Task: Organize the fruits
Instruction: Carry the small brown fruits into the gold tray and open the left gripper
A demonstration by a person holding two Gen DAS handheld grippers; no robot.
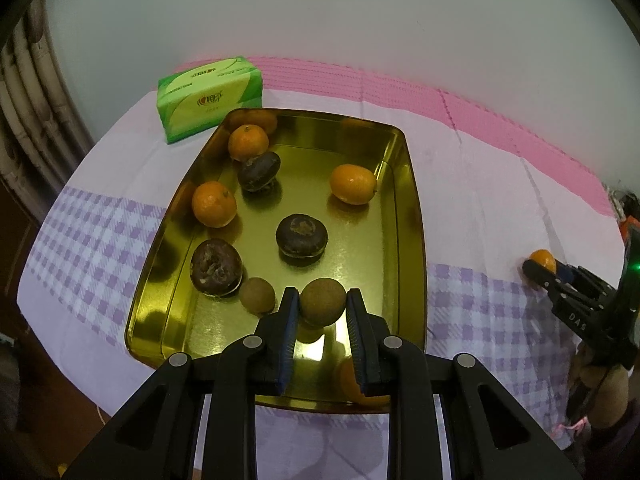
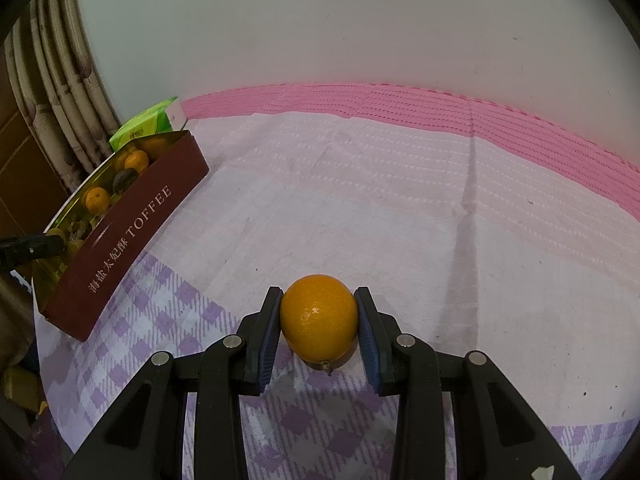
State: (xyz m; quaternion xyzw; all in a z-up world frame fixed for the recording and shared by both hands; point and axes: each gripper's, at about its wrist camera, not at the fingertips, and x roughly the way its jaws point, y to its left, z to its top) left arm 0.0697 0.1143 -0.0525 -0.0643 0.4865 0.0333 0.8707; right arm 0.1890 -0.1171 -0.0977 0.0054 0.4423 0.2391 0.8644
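Note:
A gold tin tray (image 1: pixel 416 208) holds three orange citrus fruits (image 1: pixel 214 204), three dark wrinkled fruits (image 1: pixel 302 238) and a small brown round fruit (image 1: pixel 257 295). My left gripper (image 1: pixel 322 294) is shut on another brown round fruit (image 1: pixel 322 308) just above the tray's near end. Part of one more orange fruit (image 1: pixel 350 384) shows behind its right finger. Out on the cloth to the right, my right gripper (image 2: pixel 318 296) is shut on an orange fruit (image 2: pixel 319 318) that sits low on the tablecloth. That gripper (image 1: pixel 540 270) also shows at the left wrist view's right edge.
A green tissue pack (image 1: pixel 210 96) stands behind the tray's far left corner. The tray's dark red outer wall (image 2: pixel 132 232) reads TOFFEE. A pink and purple-checked tablecloth (image 2: pixel 360 200) covers the table, with a pale wall behind and curtains (image 2: pixel 52 92) at the left.

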